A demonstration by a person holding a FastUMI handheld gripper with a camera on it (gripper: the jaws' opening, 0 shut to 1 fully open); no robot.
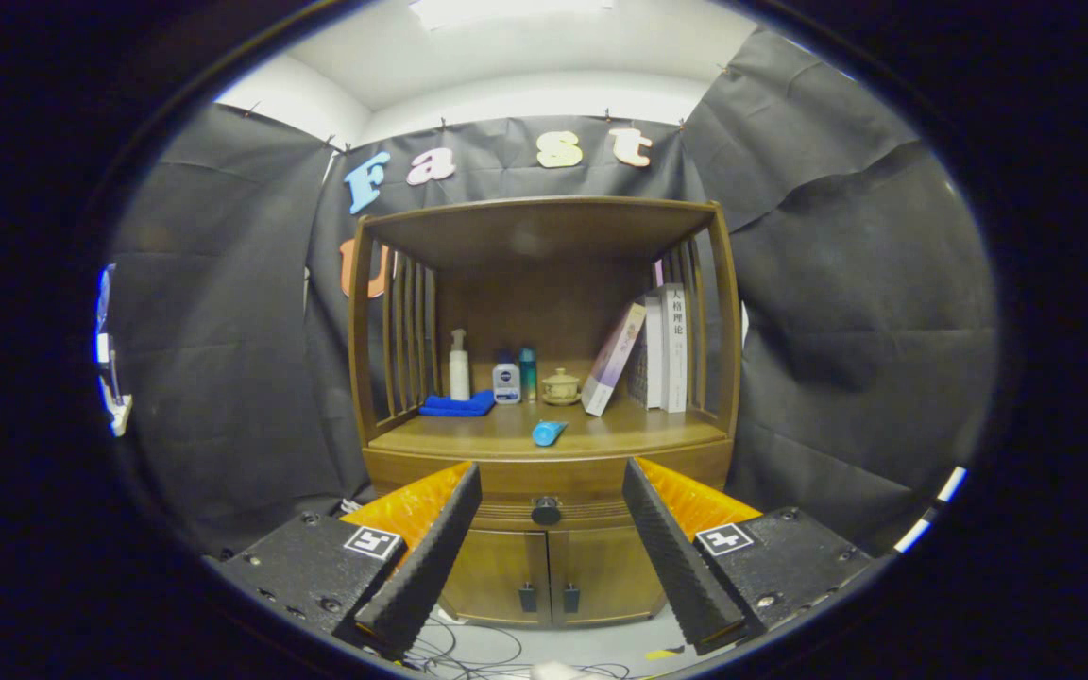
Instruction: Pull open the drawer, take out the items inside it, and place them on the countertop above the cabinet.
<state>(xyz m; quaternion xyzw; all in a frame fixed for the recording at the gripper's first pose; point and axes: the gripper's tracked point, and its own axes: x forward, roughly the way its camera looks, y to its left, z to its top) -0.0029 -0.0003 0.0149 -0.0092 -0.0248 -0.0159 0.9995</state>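
While tongs (549, 538) gape wide, nothing held, drawer knob (546, 511) btwn.

The wooden cabinet has a surface (506, 436) under an upper shelf. At the back left of it lies a folded blue cloth (456, 406), with a white pump bottle (459, 366) standing at it. Next come a small white bottle (506, 380), a slim teal bottle (528, 374) and a small lidded pot (561, 386). At the right stand books (662, 348), one leaning (614, 359). Near the front edge lies a blue tube (549, 433) on its side.
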